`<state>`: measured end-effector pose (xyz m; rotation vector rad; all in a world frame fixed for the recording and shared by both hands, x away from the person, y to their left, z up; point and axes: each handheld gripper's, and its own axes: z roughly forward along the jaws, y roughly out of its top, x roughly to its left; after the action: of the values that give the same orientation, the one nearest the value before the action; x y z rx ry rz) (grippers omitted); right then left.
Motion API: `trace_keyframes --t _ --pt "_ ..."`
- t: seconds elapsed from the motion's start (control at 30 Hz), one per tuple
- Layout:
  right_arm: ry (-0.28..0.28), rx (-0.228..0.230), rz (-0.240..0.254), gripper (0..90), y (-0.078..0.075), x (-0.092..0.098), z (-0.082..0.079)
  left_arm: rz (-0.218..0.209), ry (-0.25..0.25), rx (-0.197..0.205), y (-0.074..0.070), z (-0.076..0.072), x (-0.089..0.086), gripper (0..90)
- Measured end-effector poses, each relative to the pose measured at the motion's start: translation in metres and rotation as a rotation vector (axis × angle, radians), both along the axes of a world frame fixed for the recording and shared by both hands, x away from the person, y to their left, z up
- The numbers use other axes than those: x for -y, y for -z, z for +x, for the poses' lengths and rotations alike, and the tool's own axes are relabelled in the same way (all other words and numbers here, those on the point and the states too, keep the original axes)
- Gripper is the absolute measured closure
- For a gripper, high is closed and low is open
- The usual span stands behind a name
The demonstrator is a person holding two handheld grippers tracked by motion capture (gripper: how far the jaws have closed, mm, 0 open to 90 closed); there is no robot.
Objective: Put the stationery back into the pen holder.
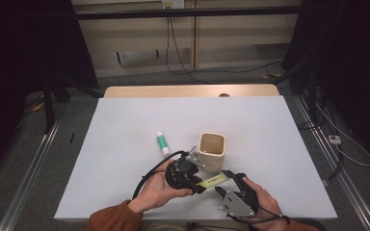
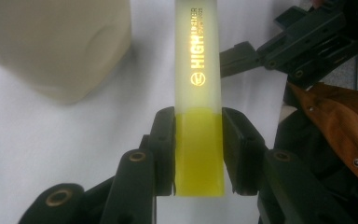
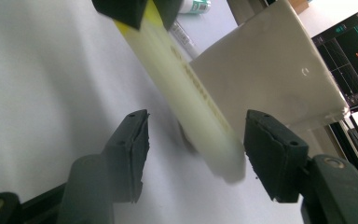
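Laboratory recording station. A white table (image 1: 125, 144) stands on grey flooring between dark curtains (image 1: 24, 43), with floor rails (image 1: 33, 159) along both sides, loose cables (image 1: 183, 67) and a power strip (image 1: 335, 139) behind, and data monitors (image 3: 349, 60) nearby.

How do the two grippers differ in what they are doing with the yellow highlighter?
The left gripper is clamped on the highlighter's yellow end; the right gripper stands open around its pale end, pads not touching. The left gripper carries it; the right gripper does not. Both are hand-held, black, near the cream cup.
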<state>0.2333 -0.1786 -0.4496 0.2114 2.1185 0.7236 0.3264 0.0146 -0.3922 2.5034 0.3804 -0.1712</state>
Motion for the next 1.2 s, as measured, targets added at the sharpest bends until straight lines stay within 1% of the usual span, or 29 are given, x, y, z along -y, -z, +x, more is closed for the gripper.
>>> trace_keyframes --t 0.03,0.1,0.13,0.17,0.2,0.23,0.27,0.3,0.33,0.4,0.47,0.5,0.57,0.63,0.67,0.73,0.77,0.8,0.87,0.9,0.97,1.0,1.03,1.07,1.1,1.17,1.2 --pt "-0.004 -0.001 0.003 41.6 0.0 0.0 0.0 -0.017 -0.009 -0.01 0.0 -0.001 0.003 67.4" --pt "-0.008 0.005 0.006 43.8 0.0 -0.001 -0.001 -0.004 0.003 -0.001 -0.002 0.0 0.006 67.4" --pt "-0.013 0.014 0.005 45.3 -0.001 -0.001 -0.001 -0.011 -0.003 -0.012 -0.001 -0.001 0.008 67.3" --pt "-0.018 0.017 0.004 46.6 -0.001 -0.001 -0.001 0.005 0.02 -0.005 -0.002 0.0 0.009 67.4" --pt "-0.022 0.021 0.002 48.0 -0.001 -0.002 -0.001 0.003 0.013 -0.015 -0.001 -0.001 0.011 67.3" --pt "-0.025 0.025 -0.002 49.9 -0.001 -0.002 -0.002 0.01 0.016 -0.014 0.0 0.0 0.012 67.4" --pt "-0.036 0.036 -0.014 51.4 -0.001 -0.002 -0.002 0.003 0.012 -0.023 0.0 0.0 0.013 67.4" --pt "-0.047 0.049 -0.027 53.2 -0.001 -0.003 -0.003 0.005 0.015 -0.022 0.0 0.0 0.014 67.4" --pt "-0.058 0.061 -0.043 55.3 -0.001 -0.003 -0.003 -0.002 0.006 -0.028 0.001 0.0 0.015 67.4" --pt "-0.066 0.081 -0.069 58.2 0.0 -0.004 -0.004 0.005 0.01 -0.023 0.001 0.002 0.015 67.4" --pt "-0.077 0.121 -0.123 61.0 0.001 -0.006 -0.006 0.001 -0.002 -0.036 0.002 0.001 0.015 67.3" --pt "-0.083 0.137 -0.144 62.3 0.002 -0.007 -0.007 0.006 0.001 -0.033 0.002 0.002 0.015 67.3" --pt "-0.091 0.16 -0.176 64.7 0.005 -0.009 -0.008 0.004 -0.001 -0.038 0.002 0.003 0.015 67.3" --pt "-0.105 0.168 -0.185 66.6 0.005 -0.009 -0.009 0.003 -0.002 -0.039 0.003 0.004 0.015 67.4" --pt "-0.11 0.169 -0.182 68.0 0.005 -0.009 -0.009 -0.004 -0.01 -0.044 0.003 0.003 0.015 67.3" --pt "-0.108 0.163 -0.181 69.4 0.005 -0.009 -0.01 -0.001 -0.007 -0.046 0.004 0.004 0.015 67.3" --pt "-0.119 0.172 -0.191 70.5 0.005 -0.009 -0.009 -0.012 -0.019 -0.055 0.004 0.004 0.015 67.3" --pt "-0.12 0.167 -0.197 71.4 0.006 -0.009 -0.009 -0.011 -0.017 -0.052 0.004 0.004 0.015 67.3" --pt "-0.124 0.163 -0.199 73.0 0.007 -0.009 -0.009 -0.03 -0.041 -0.065 0.004 0.004 0.014 67.2" --pt "-0.129 0.161 -0.202 74.4 0.007 -0.009 -0.008 -0.037 -0.038 -0.069 0.003 0.006 0.012 67.2" --pt "-0.132 0.15 -0.193 76.2 0.007 -0.008 -0.008 -0.059 -0.051 -0.088 0.003 0.008 0.01 67.1" --pt "-0.133 0.156 -0.192 76.4 0.007 -0.008 -0.008 -0.061 -0.044 -0.089 0.003 0.008 0.009 67.1" --pt "-0.131 0.152 -0.189 76.5 0.007 -0.008 -0.009 -0.071 -0.045 -0.096 0.004 0.007 0.009 67.0" --pt "-0.131 0.146 -0.183 77.2 0.007 -0.008 -0.009 -0.064 -0.05 -0.086 0.004 0.007 0.008 66.9" --pt "-0.141 0.145 -0.188 77.7 0.007 -0.008 -0.009 -0.068 -0.048 -0.095 0.004 0.007 0.008 66.8" --pt "-0.146 0.133 -0.181 77.9 0.007 -0.008 -0.008 -0.079 -0.051 -0.099 0.006 0.007 0.007 66.5" --pt "-0.147 0.133 -0.181 77.9 0.007 -0.008 -0.008 -0.073 -0.055 -0.088 0.006 0.006 0.006 66.4"
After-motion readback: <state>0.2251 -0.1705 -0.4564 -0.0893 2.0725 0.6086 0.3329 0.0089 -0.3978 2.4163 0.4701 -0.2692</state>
